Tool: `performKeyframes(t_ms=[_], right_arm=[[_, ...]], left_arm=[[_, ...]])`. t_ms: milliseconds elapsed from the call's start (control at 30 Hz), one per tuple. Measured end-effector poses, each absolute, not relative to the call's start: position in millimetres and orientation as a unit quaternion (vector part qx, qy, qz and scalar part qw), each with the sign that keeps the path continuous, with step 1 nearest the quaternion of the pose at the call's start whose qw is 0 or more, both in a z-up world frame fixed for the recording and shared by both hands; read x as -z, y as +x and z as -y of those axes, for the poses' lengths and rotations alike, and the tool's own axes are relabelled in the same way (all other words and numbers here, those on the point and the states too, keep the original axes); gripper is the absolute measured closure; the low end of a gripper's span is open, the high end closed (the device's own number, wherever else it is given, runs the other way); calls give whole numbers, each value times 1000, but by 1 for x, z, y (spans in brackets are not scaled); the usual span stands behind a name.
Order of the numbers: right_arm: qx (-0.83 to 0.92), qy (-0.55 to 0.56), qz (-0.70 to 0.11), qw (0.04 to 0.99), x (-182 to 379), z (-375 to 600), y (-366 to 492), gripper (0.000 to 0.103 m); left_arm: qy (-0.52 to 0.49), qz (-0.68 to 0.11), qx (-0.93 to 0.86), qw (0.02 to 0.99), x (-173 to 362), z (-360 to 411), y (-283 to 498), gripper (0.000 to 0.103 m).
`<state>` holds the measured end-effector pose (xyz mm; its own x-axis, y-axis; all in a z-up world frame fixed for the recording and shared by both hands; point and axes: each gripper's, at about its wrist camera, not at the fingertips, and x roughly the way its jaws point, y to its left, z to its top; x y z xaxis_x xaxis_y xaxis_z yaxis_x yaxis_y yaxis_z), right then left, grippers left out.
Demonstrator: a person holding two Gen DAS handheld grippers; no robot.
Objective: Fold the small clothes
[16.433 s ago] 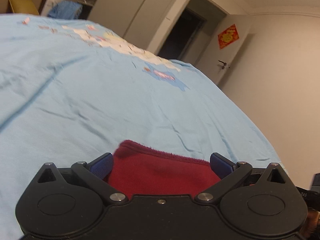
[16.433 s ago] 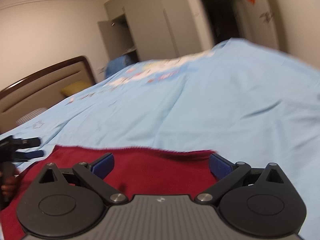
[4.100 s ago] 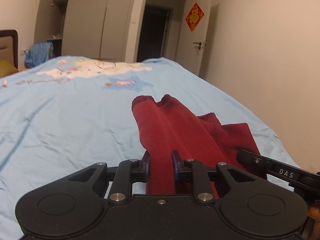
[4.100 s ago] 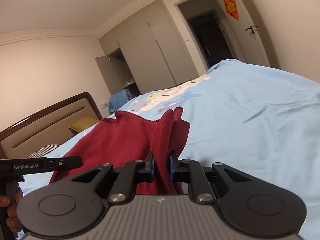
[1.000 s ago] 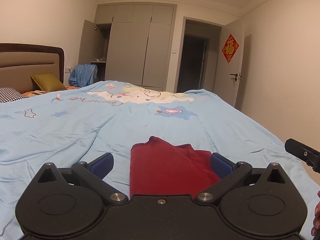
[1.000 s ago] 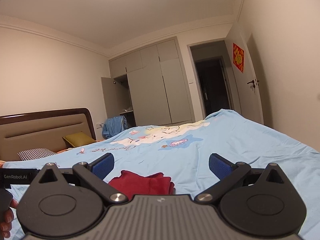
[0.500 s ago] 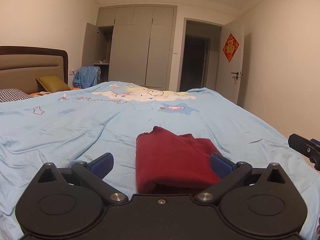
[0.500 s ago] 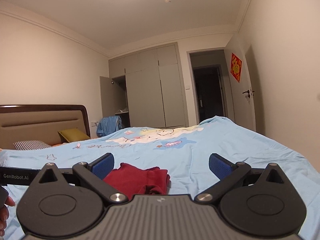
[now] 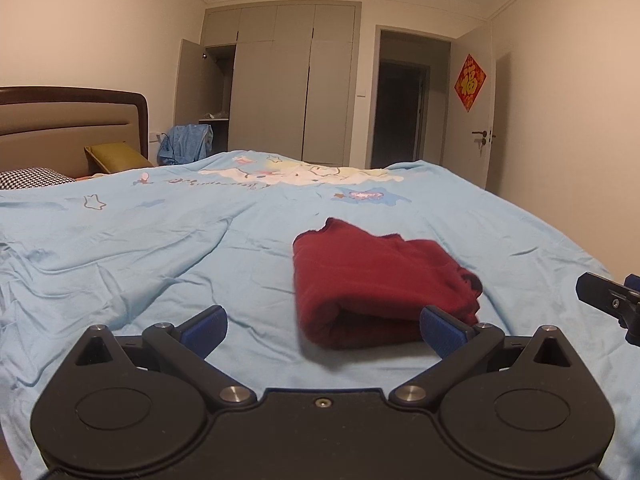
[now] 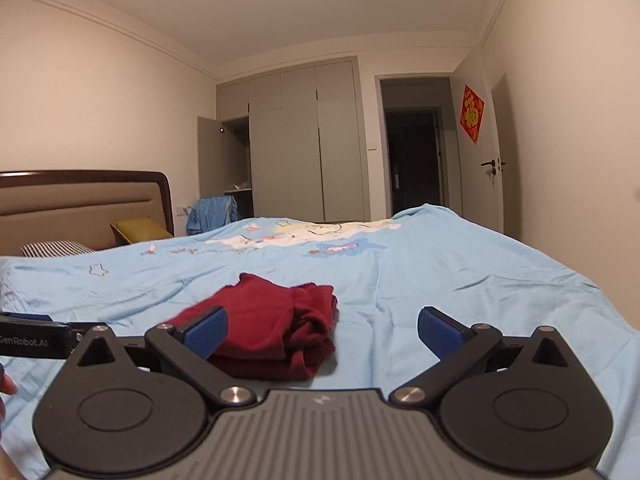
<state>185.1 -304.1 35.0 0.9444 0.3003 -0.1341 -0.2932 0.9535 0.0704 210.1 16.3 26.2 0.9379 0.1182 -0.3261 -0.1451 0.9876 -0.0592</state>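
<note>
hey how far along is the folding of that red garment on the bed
Looks done: the red garment lies as a compact folded bundle on the blue bedspread, layers stacked, though its right edge looks a bit bunched. In hand: nothing; the left hand-held gripper and right hand-held gripper are both open and clear of the cloth. Left: perhaps tidying that edge; no other small clothes to fold are visible.

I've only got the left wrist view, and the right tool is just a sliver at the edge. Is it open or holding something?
Observer: The right tool is open, with nothing between its blue pads.
Operator: Where's the red cloth relative to it?
Observer: The red cloth lies on the bedspread, beyond the tool's left finger and left of its centre line.
Operator: Does the side facing it look neat?
Observer: No, that side shows bunched, uneven layers.
</note>
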Motion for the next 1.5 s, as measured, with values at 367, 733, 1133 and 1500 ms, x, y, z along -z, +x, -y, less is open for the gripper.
performKeyframes(t_ms=[367,733,1133,1500], right_arm=[[-141,15,-81,987,-11,304,178,0],[-148,10,-84,985,-6,302,175,0],[-147,11,-89,985,-5,304,177,0],[-147,10,-90,985,-4,304,176,0]], left_arm=[[-28,-161,-56,985,0,-20,196,1],[-31,-159,-52,985,1,-18,196,1],[-29,-168,-48,984,5,-17,198,1],[-28,-168,-47,984,5,-17,198,1]])
